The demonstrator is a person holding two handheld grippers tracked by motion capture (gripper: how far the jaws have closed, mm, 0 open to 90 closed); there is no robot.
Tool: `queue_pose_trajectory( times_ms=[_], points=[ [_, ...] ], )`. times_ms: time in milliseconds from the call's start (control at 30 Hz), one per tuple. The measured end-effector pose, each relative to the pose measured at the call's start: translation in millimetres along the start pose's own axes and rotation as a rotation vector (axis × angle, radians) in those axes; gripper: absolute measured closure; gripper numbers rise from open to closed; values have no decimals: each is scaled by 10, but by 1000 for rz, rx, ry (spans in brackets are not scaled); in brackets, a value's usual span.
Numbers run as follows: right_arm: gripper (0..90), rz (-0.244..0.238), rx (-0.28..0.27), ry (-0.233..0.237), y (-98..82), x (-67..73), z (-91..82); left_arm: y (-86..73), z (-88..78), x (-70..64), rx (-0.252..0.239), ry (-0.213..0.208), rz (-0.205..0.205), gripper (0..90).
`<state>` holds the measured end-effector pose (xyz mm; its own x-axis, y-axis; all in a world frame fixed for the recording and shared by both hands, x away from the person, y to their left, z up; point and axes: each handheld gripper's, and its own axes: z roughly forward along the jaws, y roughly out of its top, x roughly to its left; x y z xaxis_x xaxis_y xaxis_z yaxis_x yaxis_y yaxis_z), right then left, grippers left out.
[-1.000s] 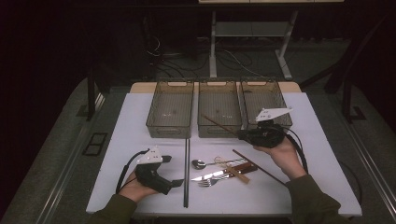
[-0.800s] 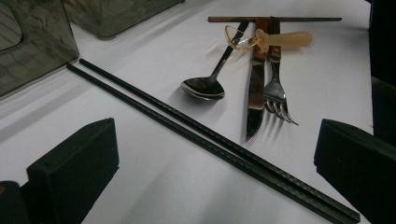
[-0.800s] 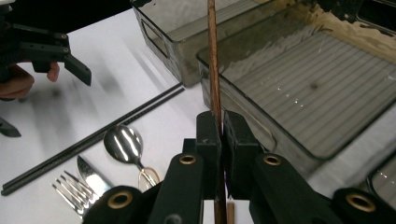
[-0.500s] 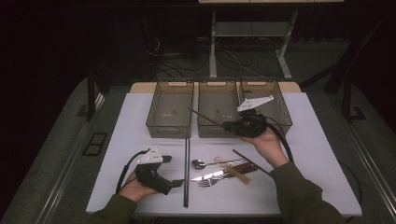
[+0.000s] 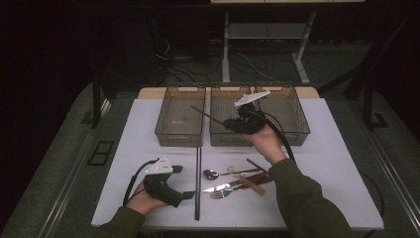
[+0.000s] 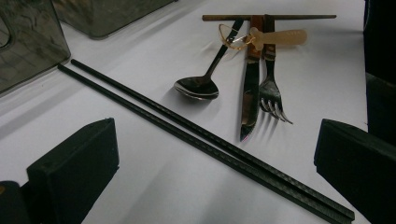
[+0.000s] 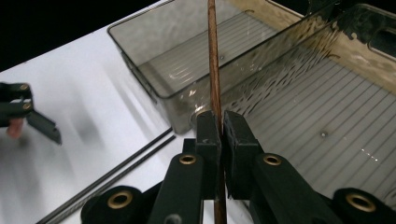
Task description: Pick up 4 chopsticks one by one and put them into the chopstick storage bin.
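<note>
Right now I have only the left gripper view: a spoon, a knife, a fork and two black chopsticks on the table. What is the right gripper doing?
Observer: The right gripper is shut on a brown chopstick. In the right gripper view its fingers clamp the stick.
Operator: Where is it holding that?
Observer: In the high view it is raised over the middle tray, with the stick's free end pointing toward the left tray.
Operator: How many trays are there?
Observer: Three, side by side at the far edge of the table; the third is the right tray.
</note>
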<state>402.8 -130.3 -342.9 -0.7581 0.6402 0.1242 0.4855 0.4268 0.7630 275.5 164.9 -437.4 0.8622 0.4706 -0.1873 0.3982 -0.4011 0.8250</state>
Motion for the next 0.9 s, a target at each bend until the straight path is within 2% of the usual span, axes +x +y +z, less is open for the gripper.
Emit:
queue_pose_trajectory(
  times_ms=[400, 633, 900],
  points=[
    [855, 23, -3, -30, 302, 17, 303, 5, 6, -13, 1, -11, 12, 0],
    [855, 35, 24, -39, 447, 25, 563, 7, 2, -7, -2, -18, 19, 0],
    [854, 42, 38, -55, 598, 46, 817, 13, 6, -19, -11, -25, 3, 0]
  ],
)
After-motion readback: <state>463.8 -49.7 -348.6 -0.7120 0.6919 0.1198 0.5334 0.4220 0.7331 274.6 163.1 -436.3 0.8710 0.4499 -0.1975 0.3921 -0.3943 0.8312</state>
